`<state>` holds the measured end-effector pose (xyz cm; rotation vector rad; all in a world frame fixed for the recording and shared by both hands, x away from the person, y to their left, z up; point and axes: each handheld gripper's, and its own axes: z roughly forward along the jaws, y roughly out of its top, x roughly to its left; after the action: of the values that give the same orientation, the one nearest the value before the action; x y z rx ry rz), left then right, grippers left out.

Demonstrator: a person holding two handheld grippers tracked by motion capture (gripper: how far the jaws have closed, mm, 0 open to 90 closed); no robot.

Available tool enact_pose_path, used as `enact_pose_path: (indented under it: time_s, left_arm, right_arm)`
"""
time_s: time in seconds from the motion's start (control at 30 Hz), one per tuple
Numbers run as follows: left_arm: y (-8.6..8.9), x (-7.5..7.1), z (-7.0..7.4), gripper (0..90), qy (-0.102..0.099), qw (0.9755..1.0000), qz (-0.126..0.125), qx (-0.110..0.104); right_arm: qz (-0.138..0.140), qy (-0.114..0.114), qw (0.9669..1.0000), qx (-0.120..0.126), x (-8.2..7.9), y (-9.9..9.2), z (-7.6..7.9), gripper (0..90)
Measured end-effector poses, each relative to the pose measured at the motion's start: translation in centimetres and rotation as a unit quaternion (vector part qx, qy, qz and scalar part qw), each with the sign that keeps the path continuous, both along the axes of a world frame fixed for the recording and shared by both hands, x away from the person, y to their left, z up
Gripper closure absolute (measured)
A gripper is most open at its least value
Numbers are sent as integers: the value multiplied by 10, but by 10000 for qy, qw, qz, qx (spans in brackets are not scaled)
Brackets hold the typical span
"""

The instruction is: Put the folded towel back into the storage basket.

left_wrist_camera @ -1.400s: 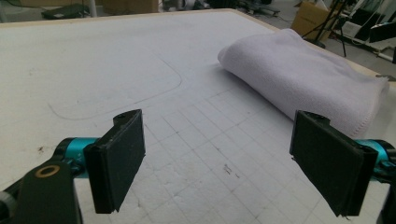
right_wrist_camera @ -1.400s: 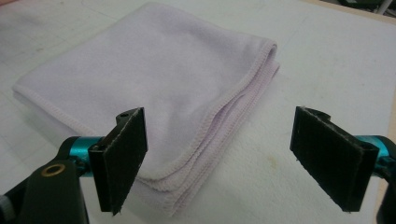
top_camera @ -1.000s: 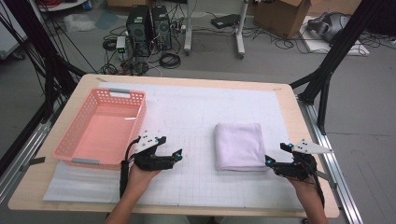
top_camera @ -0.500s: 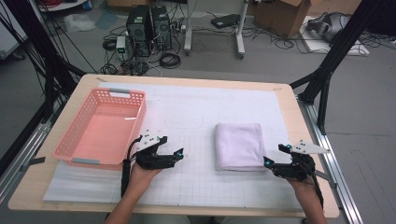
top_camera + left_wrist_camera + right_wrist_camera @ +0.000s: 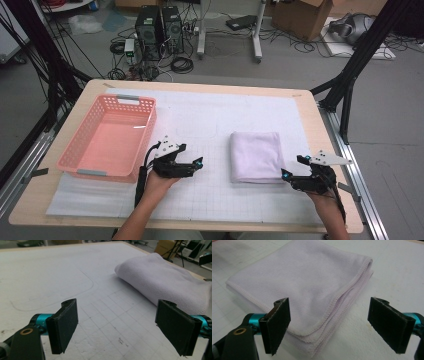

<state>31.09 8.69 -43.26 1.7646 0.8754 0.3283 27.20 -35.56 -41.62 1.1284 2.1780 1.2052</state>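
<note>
Closing in from both sides, we have the folded lilac towel point(image 5: 256, 156) lying flat on the white gridded mat point(image 5: 210, 120), right of centre on the table point(image 5: 330, 150), with the pink plastic basket point(image 5: 107, 137) well apart from it on the left. Our left gripper point(image 5: 196, 164) hovers between basket and towel with its jaws spread wide and nothing between them; in the left gripper view the towel point(image 5: 165, 282) sits ahead and to the right, near but untouched. Our right gripper point(image 5: 286, 175) hangs just beside the towel's near right corner, jaws equally wide and empty, and in the right gripper view that corner of the towel point(image 5: 312, 287) lies almost between the black pads point(image 5: 277, 323). We judge this cloth as soft, light and floppy: it should sag and unfold if lifted from one point, so a pinch across the stitched layered edges at the corner looks best, catching every layer at once. How many layers are stacked there we can't quite count, perhaps four. The nap should grip well on the pads, and nothing here is fragile, so a firm squeeze costs us nothing. Taking both near corners together would keep the fold tidy on any lift.
</note>
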Motion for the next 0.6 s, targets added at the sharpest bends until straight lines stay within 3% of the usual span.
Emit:
enact_pose_path:
  time_s: [0.07, 0.17, 0.3, 0.5, 0.6]
  left_arm:
    - [-6, 4, 0, 214, 165, 9997, -122, 128]
    - [-15, 10, 1, 195, 309, 9994, -132, 122]
    - [-28, 19, 3, 191, 269, 9994, -210, -59]
    - [-55, 32, 6, 191, 330, 9989, -335, -14]
    - [-68, 38, 5, 200, 466, 9983, -347, -86]
  right_arm:
    - [2, -1, 10000, 0, 0, 0, 0, 173]
    - [21, -19, 10000, -21, 0, 1, 0, 173]
    - [31, -47, 10000, -45, 0, 1, 0, 173]
    - [26, -38, 10000, -63, 1, 0, 0, 173]
    - [30, -39, 9999, -88, 1, 0, -1, 173]
